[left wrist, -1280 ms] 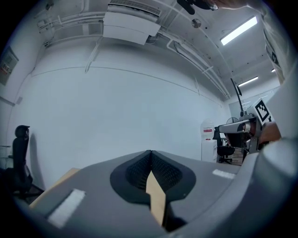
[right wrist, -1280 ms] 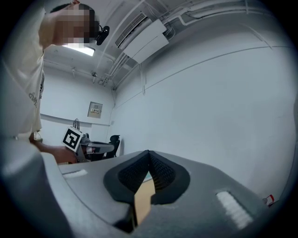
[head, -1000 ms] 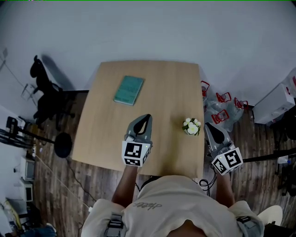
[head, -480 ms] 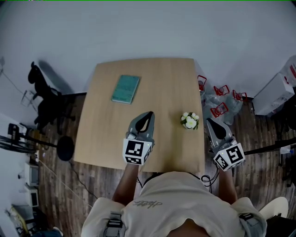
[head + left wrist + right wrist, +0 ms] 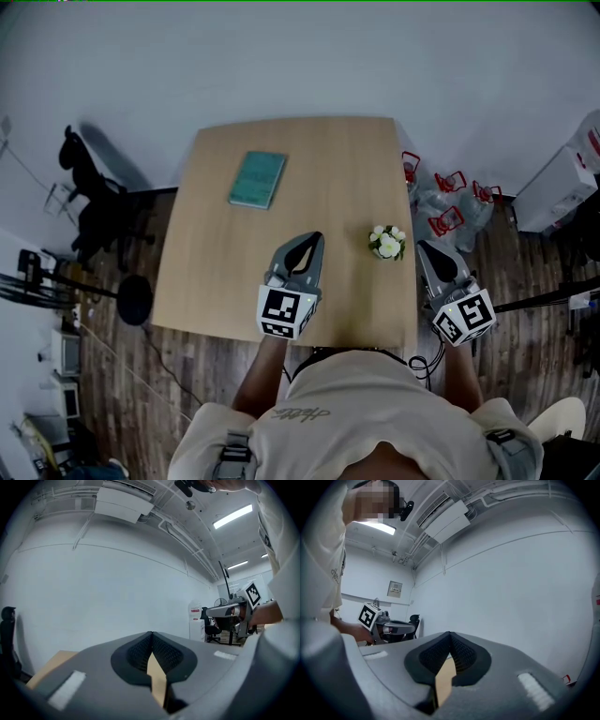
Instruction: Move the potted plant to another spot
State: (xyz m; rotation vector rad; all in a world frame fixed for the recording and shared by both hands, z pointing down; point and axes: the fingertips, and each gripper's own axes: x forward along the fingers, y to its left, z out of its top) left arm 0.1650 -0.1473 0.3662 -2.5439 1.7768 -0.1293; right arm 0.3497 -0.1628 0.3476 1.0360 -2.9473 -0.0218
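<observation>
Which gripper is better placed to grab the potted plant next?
Right. The right gripper sits just beside the potted plant at the table's right edge, while the left gripper is farther off. Both are shut, so it must open first.

Table (image 5: 216, 272) was light wood grain. Book (image 5: 258, 180) near its far-left corner was teal. Potted plant (image 5: 387, 243) by the right edge had white blooms and green leaves. Left gripper (image 5: 313, 237) and right gripper (image 5: 422, 247) were grey, each with a black-and-white square-marker cube. Floor (image 5: 187, 375) was dark brown planks, wall (image 5: 300, 56) white.
</observation>
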